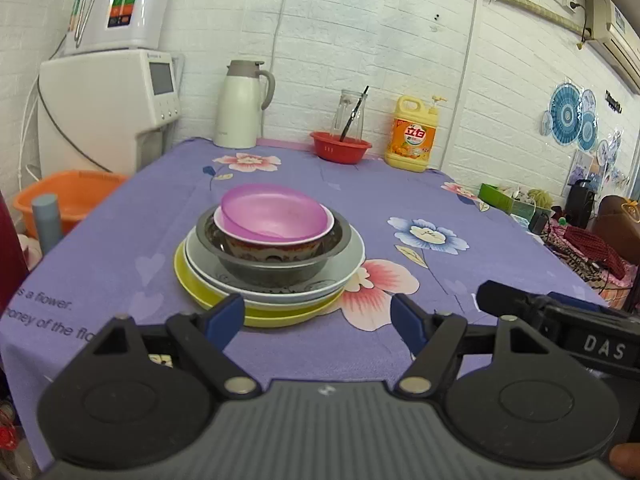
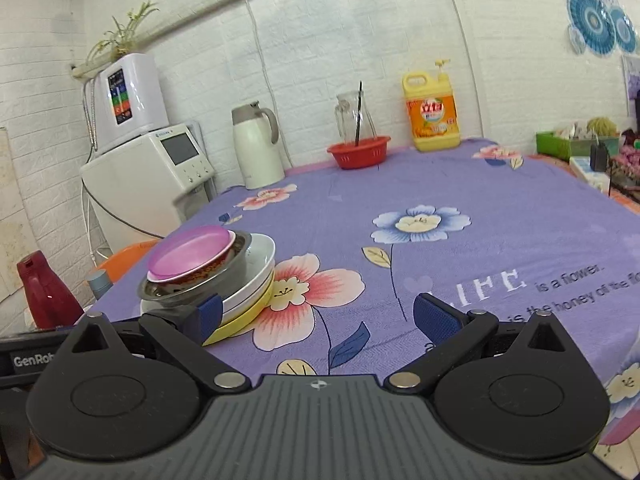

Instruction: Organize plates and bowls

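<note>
A stack of dishes stands on the purple flowered tablecloth. From the bottom: a yellow plate (image 1: pixel 212 300), a white plate (image 1: pixel 344 264), a metal bowl (image 1: pixel 276 266), a patterned ceramic bowl (image 1: pixel 272 246) and a tilted pink plastic bowl (image 1: pixel 276 212) on top. The stack also shows in the right wrist view (image 2: pixel 208 268), at the left. My left gripper (image 1: pixel 318 316) is open and empty, just in front of the stack. My right gripper (image 2: pixel 316 316) is open and empty, to the right of the stack, its left finger near the plates' edge.
At the table's back stand a white thermos jug (image 1: pixel 240 108), a red basket (image 1: pixel 340 146) with a glass carafe, and a yellow detergent bottle (image 1: pixel 414 136). A white water dispenser (image 1: pixel 108 112) and an orange basin (image 1: pixel 72 196) are off the left edge.
</note>
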The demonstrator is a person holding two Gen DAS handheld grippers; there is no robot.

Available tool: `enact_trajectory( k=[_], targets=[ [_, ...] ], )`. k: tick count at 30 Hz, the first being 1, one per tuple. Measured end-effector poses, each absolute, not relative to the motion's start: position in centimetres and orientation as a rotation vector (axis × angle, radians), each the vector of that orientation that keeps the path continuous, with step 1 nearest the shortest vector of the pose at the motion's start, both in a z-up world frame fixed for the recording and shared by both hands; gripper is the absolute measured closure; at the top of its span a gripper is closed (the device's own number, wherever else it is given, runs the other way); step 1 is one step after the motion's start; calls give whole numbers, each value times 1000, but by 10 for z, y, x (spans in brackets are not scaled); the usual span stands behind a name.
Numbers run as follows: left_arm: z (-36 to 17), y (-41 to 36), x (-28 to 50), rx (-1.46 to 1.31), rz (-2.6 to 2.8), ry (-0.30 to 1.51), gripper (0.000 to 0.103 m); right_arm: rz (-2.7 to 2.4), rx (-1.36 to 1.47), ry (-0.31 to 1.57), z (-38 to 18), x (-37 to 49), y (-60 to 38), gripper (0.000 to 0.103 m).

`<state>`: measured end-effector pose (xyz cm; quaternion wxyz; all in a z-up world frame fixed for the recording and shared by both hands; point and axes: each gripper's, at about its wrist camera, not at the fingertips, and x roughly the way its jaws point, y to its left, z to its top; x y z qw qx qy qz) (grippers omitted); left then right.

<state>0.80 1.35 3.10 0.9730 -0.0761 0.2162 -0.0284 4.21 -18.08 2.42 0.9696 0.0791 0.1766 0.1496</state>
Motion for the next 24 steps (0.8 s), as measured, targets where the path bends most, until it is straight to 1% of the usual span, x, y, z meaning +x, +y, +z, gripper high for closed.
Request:
enact_trajectory(
  k=[4, 11, 19, 24],
  targets=[
    [31, 11, 9, -141, -45, 427, 30, 270, 107, 340, 25, 37, -180, 0],
    [32, 10, 6, -126, -26, 418, 30, 270, 137, 450, 13, 38, -180, 0],
    [41, 4, -1, -63, 14, 346, 30, 308, 103, 465, 11, 34, -171, 0],
    [41, 7, -1, -79, 12, 351, 30, 308, 105, 463, 10, 32, -168, 0]
  ],
)
